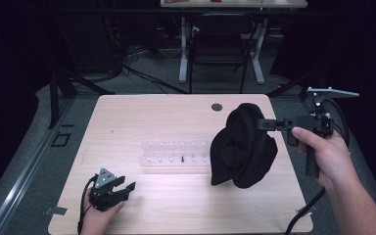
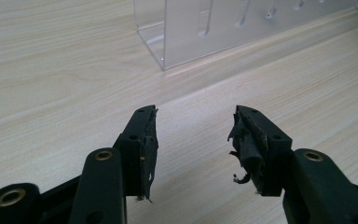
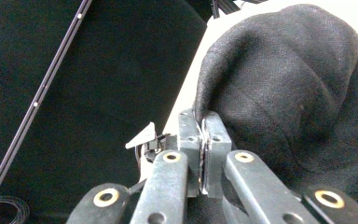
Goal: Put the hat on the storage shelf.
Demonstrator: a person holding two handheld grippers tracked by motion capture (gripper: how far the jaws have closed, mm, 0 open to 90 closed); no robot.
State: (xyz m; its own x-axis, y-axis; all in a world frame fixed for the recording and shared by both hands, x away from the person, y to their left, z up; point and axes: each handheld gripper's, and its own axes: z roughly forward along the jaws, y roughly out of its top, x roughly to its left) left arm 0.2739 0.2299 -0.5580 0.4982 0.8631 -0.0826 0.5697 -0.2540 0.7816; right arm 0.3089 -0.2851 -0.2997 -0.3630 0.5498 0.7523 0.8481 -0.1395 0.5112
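Black cloth [image 1: 243, 147] pinched in right hand-held gripper [image 3: 200, 140], apparently lifted.

bare table [image 1: 176, 200] ahead, clear rack [image 1: 176, 155] and hanging black cloth [image 1: 243, 147] block centre

I see a light wooden table [image 1: 176, 122] with rounded corners. A clear acrylic rack [image 1: 174, 156] lies directly on it, about mid-table. Behind the rack and to its right, a round dark grommet hole [image 1: 217, 106] sits near the far edge. In front of the rack and to its left, my left gripper [image 1: 122, 188] rests on the tabletop near the front edge, jaws apart.
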